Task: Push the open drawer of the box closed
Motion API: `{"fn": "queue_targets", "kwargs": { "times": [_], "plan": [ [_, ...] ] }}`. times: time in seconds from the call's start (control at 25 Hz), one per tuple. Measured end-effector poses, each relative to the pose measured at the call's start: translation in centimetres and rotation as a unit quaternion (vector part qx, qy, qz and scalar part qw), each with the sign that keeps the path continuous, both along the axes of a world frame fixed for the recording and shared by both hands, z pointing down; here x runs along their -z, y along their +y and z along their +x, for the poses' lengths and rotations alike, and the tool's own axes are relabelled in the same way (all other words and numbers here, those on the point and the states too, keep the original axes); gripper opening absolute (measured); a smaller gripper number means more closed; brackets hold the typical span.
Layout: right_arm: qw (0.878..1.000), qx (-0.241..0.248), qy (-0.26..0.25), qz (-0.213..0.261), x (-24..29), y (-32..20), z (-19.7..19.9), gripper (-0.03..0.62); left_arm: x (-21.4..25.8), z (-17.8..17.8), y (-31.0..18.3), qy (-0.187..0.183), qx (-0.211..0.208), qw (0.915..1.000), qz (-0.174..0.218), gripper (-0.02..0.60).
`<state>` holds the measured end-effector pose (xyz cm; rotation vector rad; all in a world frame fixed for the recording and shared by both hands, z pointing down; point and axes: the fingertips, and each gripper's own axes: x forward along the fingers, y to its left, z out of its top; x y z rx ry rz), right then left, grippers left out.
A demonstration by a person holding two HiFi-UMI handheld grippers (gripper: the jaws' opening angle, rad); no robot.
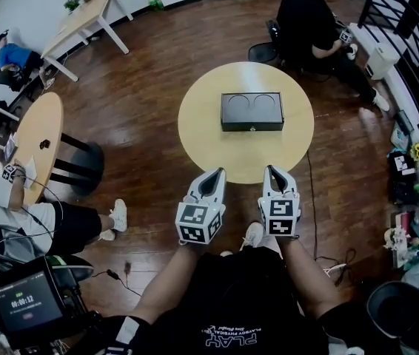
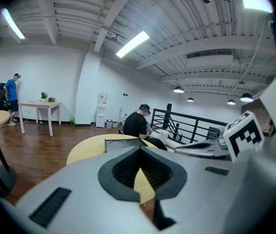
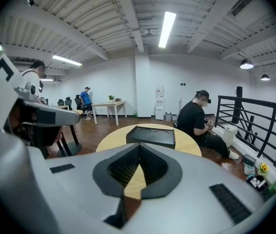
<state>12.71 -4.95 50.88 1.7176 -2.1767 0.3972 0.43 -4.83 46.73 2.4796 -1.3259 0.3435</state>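
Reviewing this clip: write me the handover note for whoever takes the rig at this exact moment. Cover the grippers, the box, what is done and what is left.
Left gripper: jaws together, nothing between them, held over the near edge of the round table.
Right gripper: the same, jaws together and empty, beside the left one.
Box: black, in the middle of the table, front face towards you. Neither gripper touches it.
Done: nothing visible yet. From here I cannot tell how far the drawer stands out.
Left: reach forward to the front face, check the drawer and push it flush.
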Motion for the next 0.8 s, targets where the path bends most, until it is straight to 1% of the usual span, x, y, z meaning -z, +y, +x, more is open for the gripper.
{"fn": "queue_targets", "kwargs": {
  "times": [0.2, 0.32, 0.44, 0.56, 0.68, 0.8],
  "plan": [
    [1.000, -0.025, -0.001, 0.005, 1.1, 3.7, -0.7, 0.006, -0.2, -0.6, 3.6, 0.011, -0.020, 0.9997, -0.004, -0.005],
    [0.999, -0.037, 0.000, 0.011, 2.1, 7.0, -1.4, 0.006, 0.4, -1.3, 6.3, 0.018, -0.029, 0.9994, 0.002, -0.005],
    [0.999, -0.045, 0.010, 0.011, 1.4, 10.1, -2.7, 0.006, 0.3, -2.9, 8.7, 0.022, -0.035, 0.9991, 0.005, -0.003],
    [0.998, -0.056, 0.007, 0.009, 0.8, 13.3, -4.4, 0.006, 0.2, -4.9, 11.6, 0.025, -0.041, 0.9989, 0.002, -0.005],
    [0.999, -0.051, 0.005, 0.003, 0.6, 17.3, -5.9, 0.006, -0.1, -6.4, 14.9, 0.036, -0.035, 0.9987, -0.005, -0.003],
    [0.999, -0.046, 0.014, -0.002, 0.6, 19.9, -6.2, 0.006, -0.5, -6.7, 16.7, 0.048, -0.031, 0.9983, -0.010, -0.005]
  ]
}}
